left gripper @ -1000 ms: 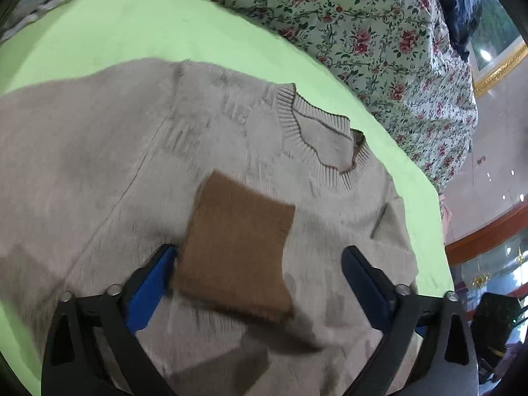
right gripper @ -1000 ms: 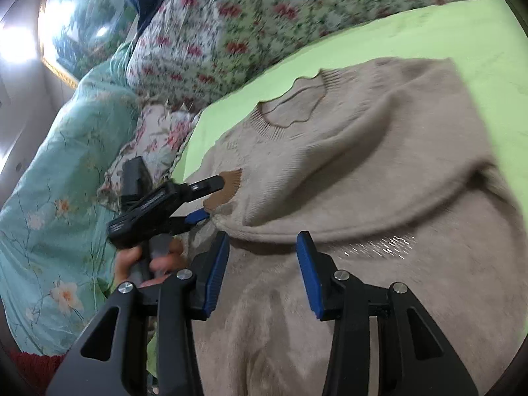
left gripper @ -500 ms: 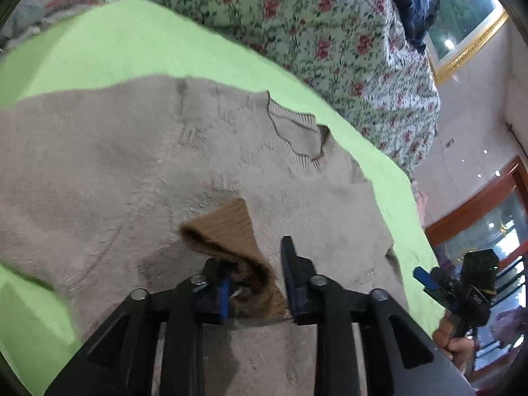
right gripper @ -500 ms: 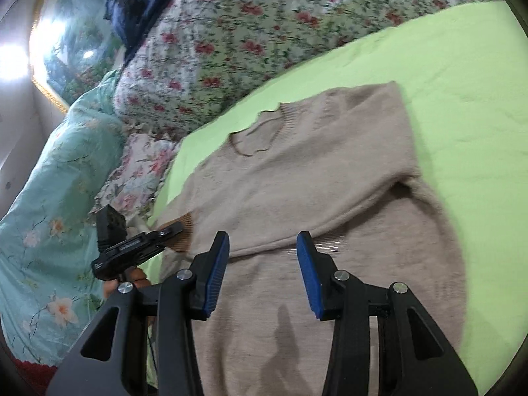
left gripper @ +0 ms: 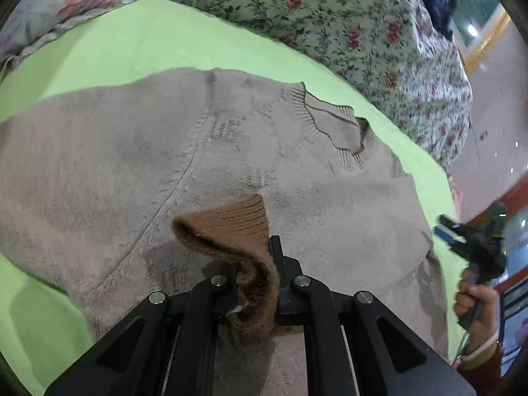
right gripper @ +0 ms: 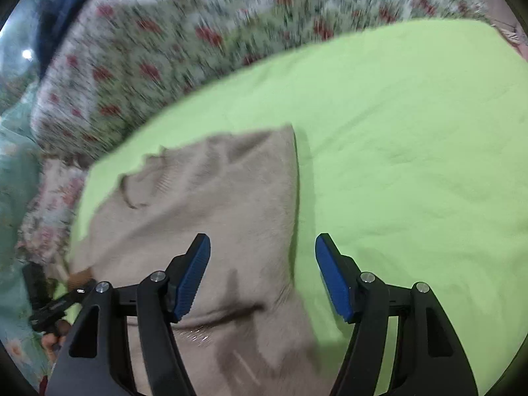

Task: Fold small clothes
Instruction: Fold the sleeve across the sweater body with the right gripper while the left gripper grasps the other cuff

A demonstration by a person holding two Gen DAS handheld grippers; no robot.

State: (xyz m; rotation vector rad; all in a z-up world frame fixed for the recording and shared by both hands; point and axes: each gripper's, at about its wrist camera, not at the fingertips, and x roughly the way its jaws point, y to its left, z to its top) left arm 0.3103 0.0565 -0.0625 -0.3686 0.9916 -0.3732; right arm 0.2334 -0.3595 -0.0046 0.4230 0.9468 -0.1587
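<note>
The left gripper [left gripper: 260, 274], whose jaws have just closed, pinches the brown cuff [left gripper: 231, 231] of the beige sweater [left gripper: 132, 165] spread ahead of it on the green sheet [left gripper: 165, 43], while the right gripper [right gripper: 262, 274], jaws just widened and empty, hovers over the sweater's right edge.
</note>
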